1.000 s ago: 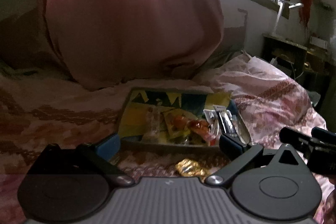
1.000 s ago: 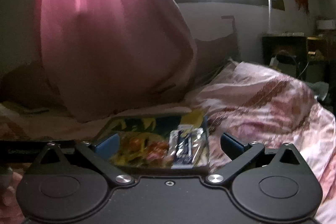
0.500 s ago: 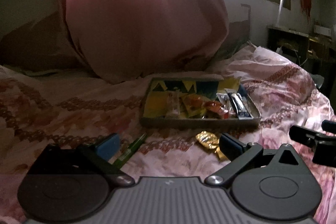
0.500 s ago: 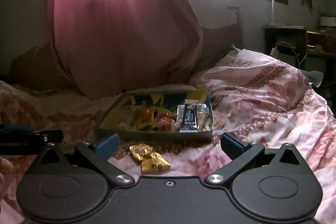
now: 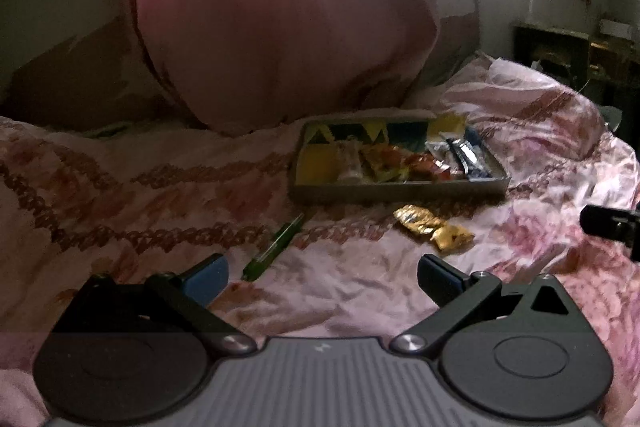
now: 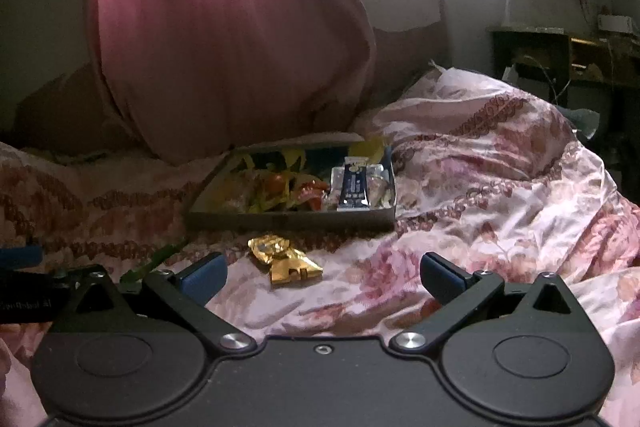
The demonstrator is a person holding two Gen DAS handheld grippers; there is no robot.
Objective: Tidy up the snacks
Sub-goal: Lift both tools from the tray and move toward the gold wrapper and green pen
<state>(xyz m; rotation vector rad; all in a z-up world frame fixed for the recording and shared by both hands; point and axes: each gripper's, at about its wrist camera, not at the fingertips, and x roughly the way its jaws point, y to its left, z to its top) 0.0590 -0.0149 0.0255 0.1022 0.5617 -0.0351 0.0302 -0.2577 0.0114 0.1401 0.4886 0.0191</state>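
Observation:
A shallow tray (image 5: 400, 191) (image 6: 288, 219) with a yellow and blue bottom lies on the pink floral bedspread and holds several snack packets, orange, yellow and blue-and-silver. In front of it lies a gold foil packet (image 5: 434, 227) (image 6: 286, 259). A green pen-like stick (image 5: 274, 247) (image 6: 156, 261) lies to its left. My left gripper (image 5: 322, 277) stands open and empty, short of the stick and the gold packet. My right gripper (image 6: 322, 275) is open and empty too, with the gold packet just beyond its fingers. Each gripper shows at the edge of the other's view.
A large pink cloth bundle (image 5: 280, 19) rises behind the tray. The bedspread (image 6: 500, 195) bunches into a rumpled mound on the right. A dark desk (image 6: 560, 55) stands by the wall under a bright window.
Both grippers have drawn back from the tray and risen. The tray now looks farther off, and the gold packet and green stick have come fully into sight. Both stay open.

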